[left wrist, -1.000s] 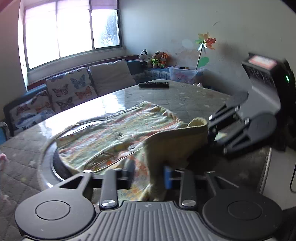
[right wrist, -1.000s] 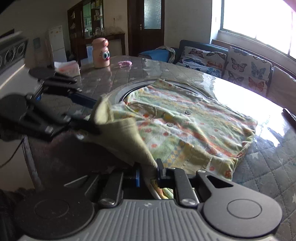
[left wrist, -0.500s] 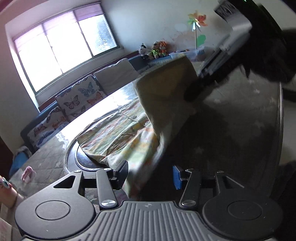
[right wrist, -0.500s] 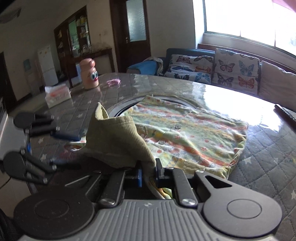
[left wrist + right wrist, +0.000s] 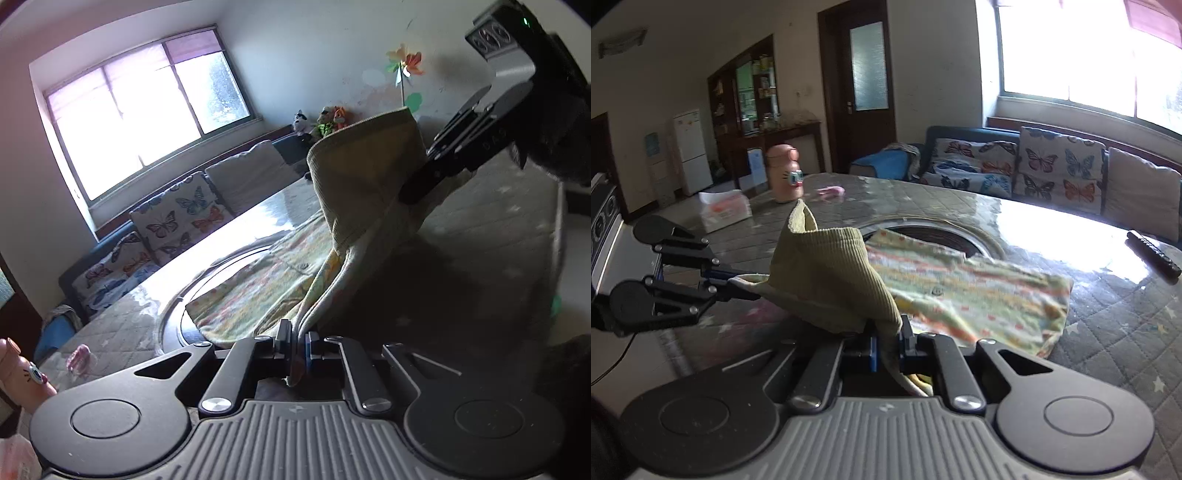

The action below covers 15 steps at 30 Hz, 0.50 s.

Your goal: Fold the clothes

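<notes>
ribbed hem (image 5: 362,184) now pinched by closing left gripper (image 5: 297,345) and right gripper (image 5: 888,341).

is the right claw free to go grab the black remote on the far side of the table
Probably not yet: the right claw is shut on the shirt, and the remote lies well beyond it across open table. Nothing blocks the path, but it must let go first.

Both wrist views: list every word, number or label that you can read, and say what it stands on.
"DAS": faint raised letters on the body of the right gripper, left wrist view; the reading is uncertain.
Tissue box: its print is too blurred to read.
Nothing else is legible.
</notes>
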Each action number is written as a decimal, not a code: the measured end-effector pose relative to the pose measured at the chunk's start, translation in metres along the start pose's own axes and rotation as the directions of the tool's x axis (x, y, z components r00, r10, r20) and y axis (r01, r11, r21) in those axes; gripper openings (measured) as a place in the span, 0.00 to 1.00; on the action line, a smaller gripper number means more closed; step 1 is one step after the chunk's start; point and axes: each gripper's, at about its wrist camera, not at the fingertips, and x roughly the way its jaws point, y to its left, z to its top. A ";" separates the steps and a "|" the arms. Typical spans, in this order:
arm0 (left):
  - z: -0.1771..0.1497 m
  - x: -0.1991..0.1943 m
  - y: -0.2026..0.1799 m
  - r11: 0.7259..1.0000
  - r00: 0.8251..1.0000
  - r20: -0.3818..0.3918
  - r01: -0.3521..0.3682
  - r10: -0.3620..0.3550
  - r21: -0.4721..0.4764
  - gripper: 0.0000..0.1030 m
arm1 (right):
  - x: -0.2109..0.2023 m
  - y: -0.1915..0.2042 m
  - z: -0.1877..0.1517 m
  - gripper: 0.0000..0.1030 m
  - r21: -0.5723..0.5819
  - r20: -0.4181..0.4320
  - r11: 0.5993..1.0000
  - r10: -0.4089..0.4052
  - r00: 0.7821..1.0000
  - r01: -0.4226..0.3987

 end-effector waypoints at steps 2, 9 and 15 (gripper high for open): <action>0.003 -0.022 -0.004 1.000 1.000 0.004 0.029 -0.029 -0.006 0.07 | -0.014 0.006 -0.002 0.09 -0.007 -0.005 1.000 0.013 1.000 -0.013; 0.013 -0.065 -0.002 0.994 0.997 0.001 0.080 -0.080 -0.071 0.08 | -0.059 0.037 -0.001 0.08 -0.071 -0.025 0.994 0.079 0.997 -0.080; 0.024 -0.036 0.024 0.986 0.998 -0.015 0.063 -0.066 -0.153 0.08 | -0.035 0.026 0.023 0.08 -0.076 -0.037 0.995 0.063 0.997 -0.066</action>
